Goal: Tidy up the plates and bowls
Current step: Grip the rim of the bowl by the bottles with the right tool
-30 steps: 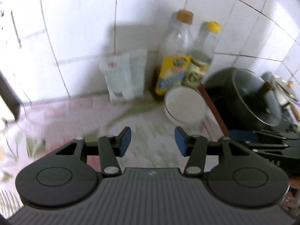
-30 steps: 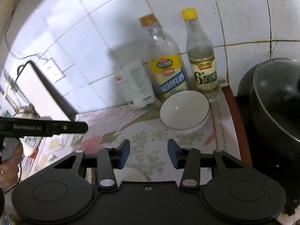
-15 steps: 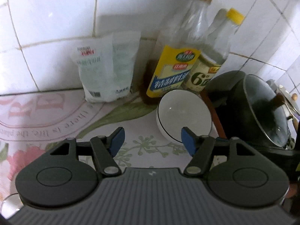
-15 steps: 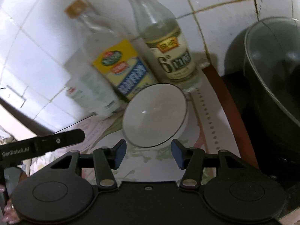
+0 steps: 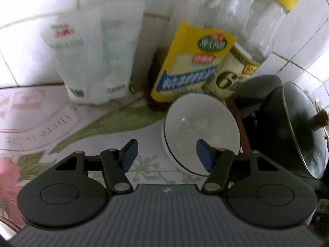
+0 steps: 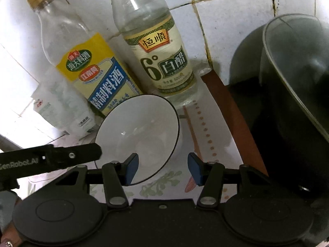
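The light in here is dim and flat, coming from above and in front. The white wall tiles (image 6: 236, 16) glare nearly blown out, while the dark pot (image 6: 292, 94) sinks into black. The left view is smeared with motion blur, the bag (image 5: 92, 57) and bottle labels (image 5: 191, 61) unreadable. The right view is sharper. Both bend strongly at the edges, corners darkened.

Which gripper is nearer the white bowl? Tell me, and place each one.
Right, narrowly. The right gripper straddles the white bowl's near rim; the left gripper, jaws closing on nothing, sits left of it, one finger over the rim.
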The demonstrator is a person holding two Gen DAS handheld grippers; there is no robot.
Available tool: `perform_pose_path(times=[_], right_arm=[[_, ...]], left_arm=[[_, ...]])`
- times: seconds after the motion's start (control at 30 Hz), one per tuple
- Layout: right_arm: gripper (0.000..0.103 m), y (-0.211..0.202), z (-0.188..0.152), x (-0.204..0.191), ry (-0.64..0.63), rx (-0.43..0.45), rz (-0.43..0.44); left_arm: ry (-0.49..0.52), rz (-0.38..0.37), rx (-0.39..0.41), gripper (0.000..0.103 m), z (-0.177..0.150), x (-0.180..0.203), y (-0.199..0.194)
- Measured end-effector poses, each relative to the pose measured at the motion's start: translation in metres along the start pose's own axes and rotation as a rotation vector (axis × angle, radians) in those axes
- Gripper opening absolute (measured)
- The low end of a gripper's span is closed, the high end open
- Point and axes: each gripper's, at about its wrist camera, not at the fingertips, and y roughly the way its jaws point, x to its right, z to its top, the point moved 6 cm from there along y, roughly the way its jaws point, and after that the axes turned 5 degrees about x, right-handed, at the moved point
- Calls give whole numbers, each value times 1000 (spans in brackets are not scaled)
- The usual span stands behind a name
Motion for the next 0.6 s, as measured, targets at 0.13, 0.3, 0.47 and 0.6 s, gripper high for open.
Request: perform_pose_path(times=[0.13,0.3,0.47,0.6], right_arm=[[55,4,0,-1,9,10,22],[35,9,-4,-1,12,-12,0],[27,9,-5,8,72,-33,11],[25,-1,-10,5,94,-32,16]], left_arm=[[-52,-29,-48,39,-8,-7,8],[-170,-125,-74,17,-10,-14,14],[-204,-114,-102,15,-14,-12,10],[-159,-79,-126,15,-20,-4,1]])
